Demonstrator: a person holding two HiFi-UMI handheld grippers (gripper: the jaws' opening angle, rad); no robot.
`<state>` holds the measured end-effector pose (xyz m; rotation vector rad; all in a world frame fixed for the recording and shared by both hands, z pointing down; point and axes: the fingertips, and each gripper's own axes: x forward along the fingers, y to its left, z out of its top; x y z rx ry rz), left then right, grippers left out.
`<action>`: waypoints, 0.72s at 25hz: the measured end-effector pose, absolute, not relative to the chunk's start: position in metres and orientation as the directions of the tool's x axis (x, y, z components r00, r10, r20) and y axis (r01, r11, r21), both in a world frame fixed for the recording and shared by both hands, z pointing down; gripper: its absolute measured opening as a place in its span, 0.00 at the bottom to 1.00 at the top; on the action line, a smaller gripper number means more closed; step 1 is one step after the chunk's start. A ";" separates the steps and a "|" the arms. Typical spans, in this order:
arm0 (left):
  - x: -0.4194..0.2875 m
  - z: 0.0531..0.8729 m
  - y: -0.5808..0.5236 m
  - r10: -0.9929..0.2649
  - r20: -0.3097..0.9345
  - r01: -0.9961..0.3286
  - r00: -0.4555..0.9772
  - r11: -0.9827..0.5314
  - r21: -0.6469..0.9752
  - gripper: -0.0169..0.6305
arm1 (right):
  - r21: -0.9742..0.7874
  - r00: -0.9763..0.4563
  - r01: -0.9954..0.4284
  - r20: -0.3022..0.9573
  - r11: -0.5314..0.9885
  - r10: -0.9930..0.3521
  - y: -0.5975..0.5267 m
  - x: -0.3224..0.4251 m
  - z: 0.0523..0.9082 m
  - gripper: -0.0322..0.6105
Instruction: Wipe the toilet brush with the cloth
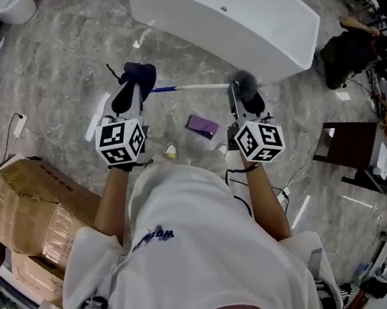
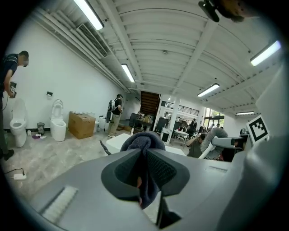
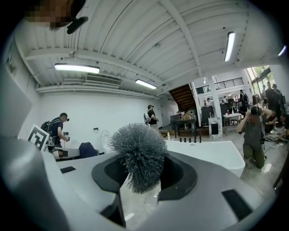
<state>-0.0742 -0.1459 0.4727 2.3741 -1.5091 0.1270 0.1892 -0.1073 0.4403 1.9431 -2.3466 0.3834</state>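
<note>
In the head view my left gripper (image 1: 131,89) is shut on a dark blue cloth (image 1: 138,72), which bunches out beyond its jaws. The toilet brush's white handle (image 1: 198,87) runs level from the cloth to my right gripper (image 1: 243,97). That gripper is shut on the grey bristle head (image 1: 244,83). The left gripper view shows the cloth (image 2: 143,143) pinched in the left gripper (image 2: 144,168), with the bristle head (image 2: 216,134) off to the right. In the right gripper view the bristle head (image 3: 138,155) fills the jaws of the right gripper (image 3: 140,173), and the cloth (image 3: 87,149) shows at the left.
A white bathtub (image 1: 231,16) stands just beyond both grippers. A purple object (image 1: 202,125) lies on the marble floor below the brush. Cardboard boxes (image 1: 30,209) sit at the left, a dark chair (image 1: 349,146) at the right, and a person crouches (image 1: 347,50) past the tub.
</note>
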 end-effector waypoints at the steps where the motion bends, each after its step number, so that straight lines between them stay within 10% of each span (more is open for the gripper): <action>1: -0.074 0.473 -0.145 -0.866 0.245 -0.894 0.437 -0.389 0.221 0.09 | -0.142 -0.196 -0.975 0.209 0.169 -0.958 -0.108 0.191 0.440 0.32; 18: -0.067 0.474 -0.136 -0.869 0.239 -0.900 0.433 -0.401 0.172 0.09 | -0.116 -0.173 -0.981 0.169 0.154 -0.970 -0.110 0.194 0.436 0.32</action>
